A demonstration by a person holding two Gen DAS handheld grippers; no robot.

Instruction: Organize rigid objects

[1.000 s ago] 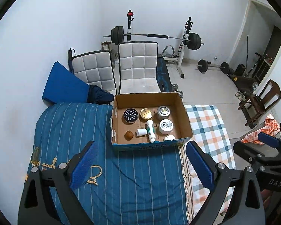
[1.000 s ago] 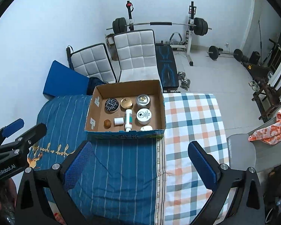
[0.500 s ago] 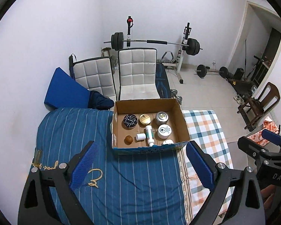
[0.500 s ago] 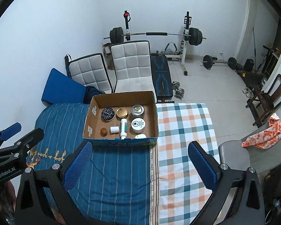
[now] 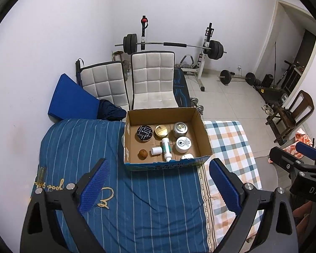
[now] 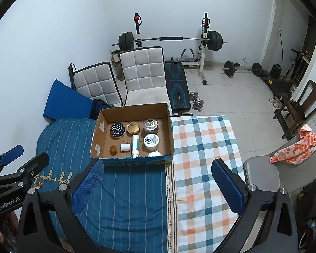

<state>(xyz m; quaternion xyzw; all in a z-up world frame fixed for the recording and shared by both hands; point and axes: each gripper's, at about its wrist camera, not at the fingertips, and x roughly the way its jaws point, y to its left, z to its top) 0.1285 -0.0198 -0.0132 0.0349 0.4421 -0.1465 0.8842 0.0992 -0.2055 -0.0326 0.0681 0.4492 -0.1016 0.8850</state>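
Both grippers have pulled back and higher since a second ago, so the box looks smaller and more of the room shows.

Nearest, the left gripper (image 5: 159, 181) and the right gripper (image 6: 155, 182) hover above the bed (image 5: 137, 200), each with blue-padded fingers spread wide and pinching nothing. "GenRobot.AI" is printed on the left one's body and "DAS" on the right one's. The bed wears a blue striped sheet (image 6: 126, 200) with gold embroidered lettering too curled to read, beside a checked sheet (image 6: 204, 151).

Farther on, the cardboard box (image 5: 203, 135) sits on the bed over the seam between the sheets. Inside lie a black tin (image 5: 145, 133), a gold tin (image 5: 161, 131), a silver tin (image 5: 180, 129), a white jar (image 5: 183, 144) with a round label too small to read, a tube (image 5: 166, 148), a small white cylinder (image 5: 155, 150) and a brown ball (image 5: 143, 154).

Beyond stand two white chairs (image 5: 152, 80), a blue mat (image 5: 71, 99), a barbell rack (image 6: 170, 40) against the wall, and a wooden chair (image 6: 301, 109).
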